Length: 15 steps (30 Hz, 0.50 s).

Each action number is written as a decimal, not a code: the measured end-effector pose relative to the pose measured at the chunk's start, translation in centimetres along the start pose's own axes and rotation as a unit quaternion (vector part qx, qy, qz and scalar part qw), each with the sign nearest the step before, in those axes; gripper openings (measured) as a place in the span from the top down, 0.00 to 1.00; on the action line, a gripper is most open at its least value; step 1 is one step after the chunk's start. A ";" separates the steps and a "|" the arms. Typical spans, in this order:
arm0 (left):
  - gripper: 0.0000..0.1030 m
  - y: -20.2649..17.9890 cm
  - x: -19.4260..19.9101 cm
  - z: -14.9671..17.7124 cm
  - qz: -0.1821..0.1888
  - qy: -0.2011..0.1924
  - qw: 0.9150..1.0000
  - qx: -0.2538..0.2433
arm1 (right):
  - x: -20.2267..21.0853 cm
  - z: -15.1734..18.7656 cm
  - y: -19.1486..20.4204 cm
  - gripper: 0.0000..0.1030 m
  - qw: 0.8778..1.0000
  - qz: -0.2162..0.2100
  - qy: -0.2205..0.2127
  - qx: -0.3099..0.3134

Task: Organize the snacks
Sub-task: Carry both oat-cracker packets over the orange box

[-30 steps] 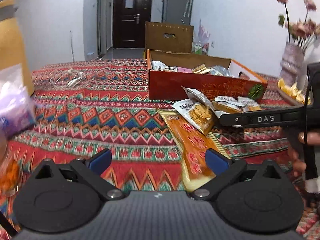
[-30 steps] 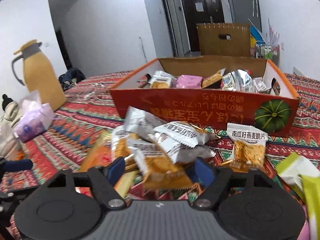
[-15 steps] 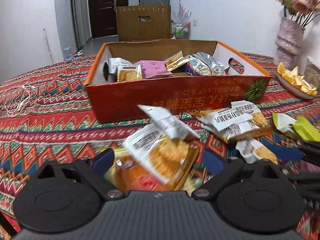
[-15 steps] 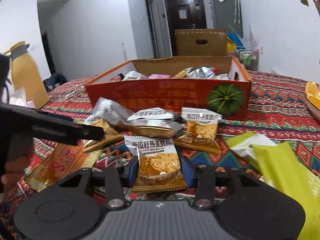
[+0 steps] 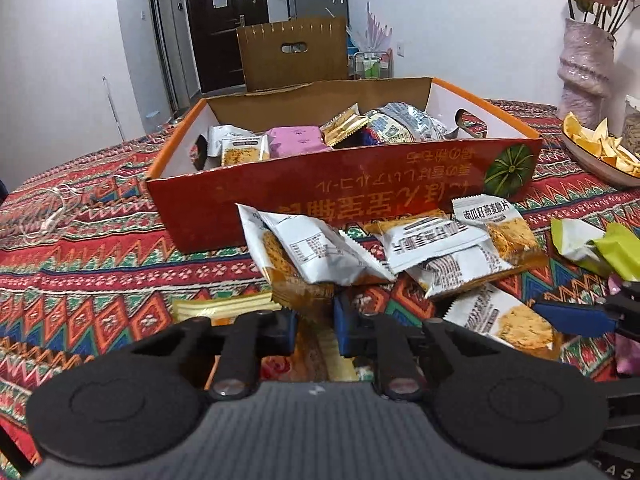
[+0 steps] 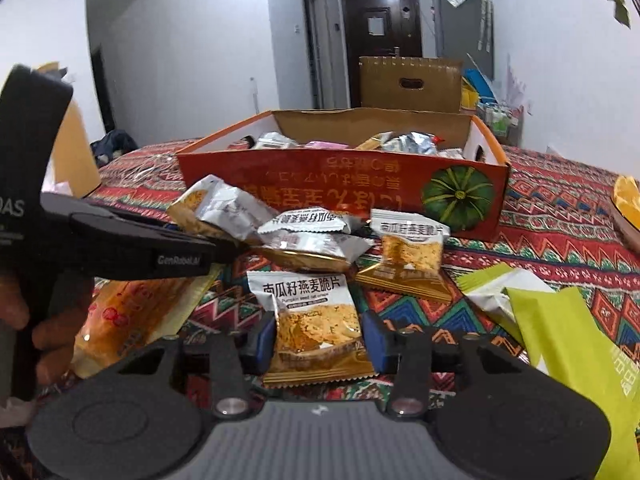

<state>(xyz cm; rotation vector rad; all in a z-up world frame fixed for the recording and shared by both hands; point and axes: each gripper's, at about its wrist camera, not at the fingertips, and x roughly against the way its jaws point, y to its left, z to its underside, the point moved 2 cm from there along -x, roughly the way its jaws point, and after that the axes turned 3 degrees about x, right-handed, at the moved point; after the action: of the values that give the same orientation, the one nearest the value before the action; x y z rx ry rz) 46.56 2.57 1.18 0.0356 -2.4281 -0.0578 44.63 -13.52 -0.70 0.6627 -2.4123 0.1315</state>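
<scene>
An orange cardboard box (image 5: 360, 188) (image 6: 320, 184) holds several snacks on a patterned tablecloth. In front of it lies a pile of white-and-orange crisp packets. My left gripper (image 5: 316, 328) is shut on the lower end of one tilted packet (image 5: 296, 252), with both blue pads pressing it. From the right wrist view, the left gripper (image 6: 232, 246) reaches in from the left to that packet (image 6: 216, 208). My right gripper (image 6: 318, 340) is shut on the sides of a flat-lying packet (image 6: 308, 308). One blue right finger (image 5: 572, 318) shows at the right edge.
Yellow-green packets (image 6: 568, 344) (image 5: 616, 248) lie on the right and a long orange packet (image 6: 132, 312) on the left. A vase (image 5: 588, 64) and a plate of orange peel (image 5: 596, 152) stand far right. A white cable (image 5: 44, 208) lies left. A hand (image 6: 52, 320) holds the left gripper.
The left gripper swung from the long orange packet to the pile before the box and shut on a packet. The right gripper moved onto a flat packet and closed on it.
</scene>
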 end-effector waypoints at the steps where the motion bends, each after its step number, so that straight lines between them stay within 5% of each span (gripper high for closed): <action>1: 0.83 0.2 0.6 0.2 0.000 -0.003 1.000 0.003 | 0.2 0.0 0.2 0.57 1.000 -0.006 0.000 0.003; 15: 0.84 2.1 14.0 7.1 0.033 -0.053 0.996 0.068 | 7.4 4.0 5.4 0.60 0.998 -0.059 -0.005 0.025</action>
<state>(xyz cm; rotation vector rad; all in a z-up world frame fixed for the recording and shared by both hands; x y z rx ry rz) 31.27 4.37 5.09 0.0144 -2.5338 0.1375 34.76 -13.00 0.89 0.8277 -2.3787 0.1397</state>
